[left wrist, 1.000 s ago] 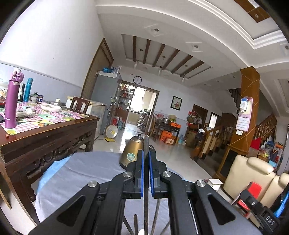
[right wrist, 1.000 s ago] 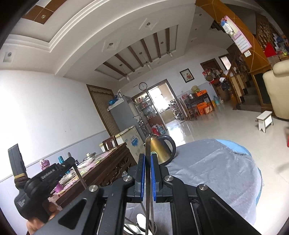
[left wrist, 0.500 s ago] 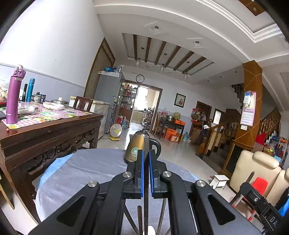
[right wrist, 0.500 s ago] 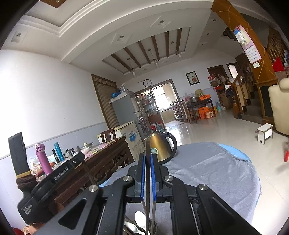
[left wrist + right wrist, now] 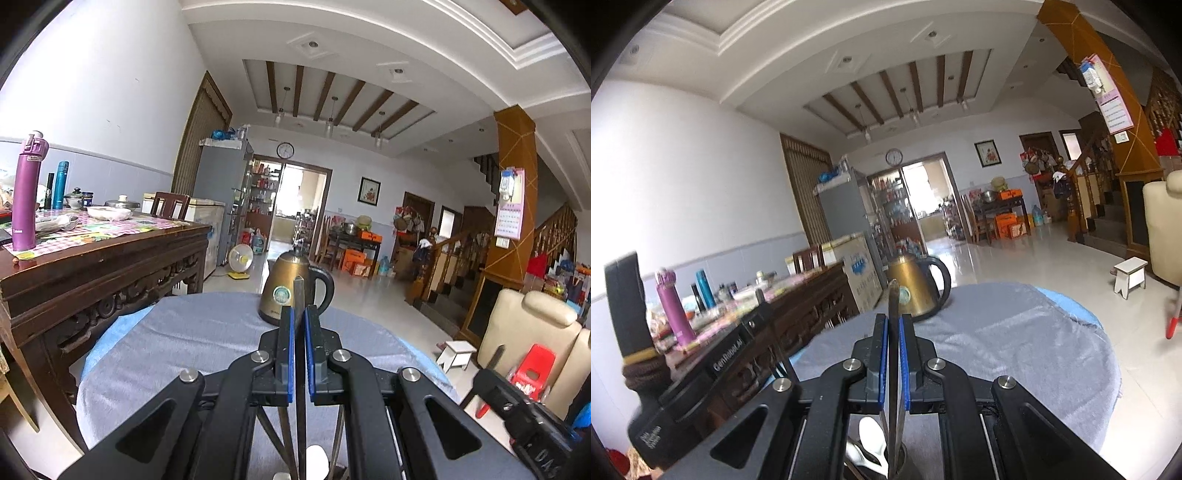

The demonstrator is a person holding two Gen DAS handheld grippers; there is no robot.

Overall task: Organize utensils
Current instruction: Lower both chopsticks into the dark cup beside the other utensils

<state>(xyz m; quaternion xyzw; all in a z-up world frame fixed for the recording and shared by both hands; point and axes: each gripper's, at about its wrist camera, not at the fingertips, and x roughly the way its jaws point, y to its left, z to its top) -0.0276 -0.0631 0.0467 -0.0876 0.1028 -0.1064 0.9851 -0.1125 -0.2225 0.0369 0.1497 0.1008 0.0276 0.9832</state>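
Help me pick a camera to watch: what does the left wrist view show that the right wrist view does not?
Only the left wrist view shows the red plastic chair. Only the right wrist view shows white spoons in a holder below the jaws. Both show the gold kettle on the grey cloth, and each gripper, left gripper and right gripper, shut on an upright metal utensil.

Gold kettle (image 5: pixel 286 291): brushed metal, satin sheen, glossy black plastic handle. Beneath it, grey tablecloth (image 5: pixel 192 332): matt woven cloth. Left of the kettle, carved sideboard (image 5: pixel 92 273): dark polished wood. Floor (image 5: pixel 1034 254) beyond the kettle: glossy tile.
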